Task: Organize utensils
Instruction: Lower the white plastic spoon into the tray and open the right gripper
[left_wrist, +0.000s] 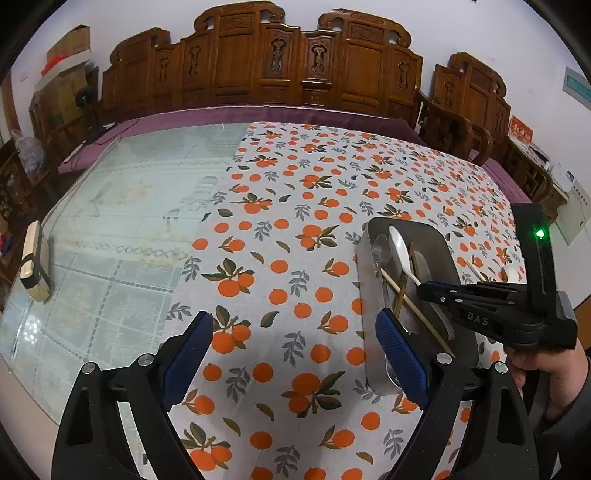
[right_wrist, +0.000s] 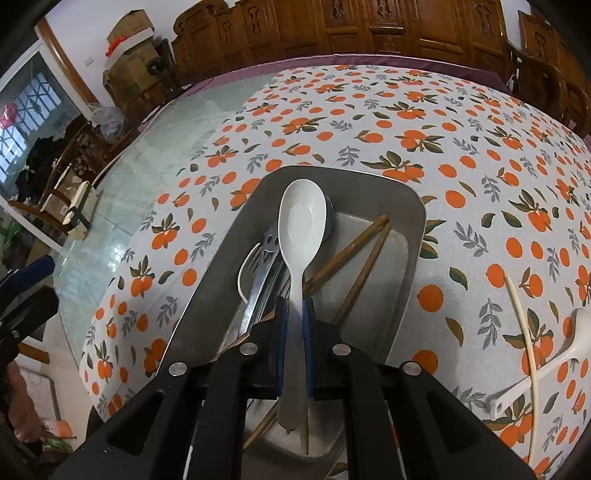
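Note:
A grey metal tray (right_wrist: 413, 236) (left_wrist: 445, 240) lies on the orange-print tablecloth and holds brown chopsticks (right_wrist: 364, 243), a metal utensil (right_wrist: 264, 269) and other cutlery. My right gripper (right_wrist: 294, 314) is shut on the handle of a white spoon (right_wrist: 301, 221), whose bowl hangs over the tray. In the left wrist view the right gripper (left_wrist: 424, 286) and white spoon (left_wrist: 400, 243) sit above the tray. My left gripper (left_wrist: 291, 339) stands open over bare cloth, left of the tray, with nothing between its fingers. A pale chopstick (right_wrist: 524, 332) and another white spoon (right_wrist: 546, 365) lie on the cloth to the right.
The left half of the table is bare glass (left_wrist: 110, 229) with a wooden block (left_wrist: 33, 258) near its left edge. Carved wooden chairs (left_wrist: 295, 70) line the far side. A person's hand (left_wrist: 554, 373) holds the right gripper.

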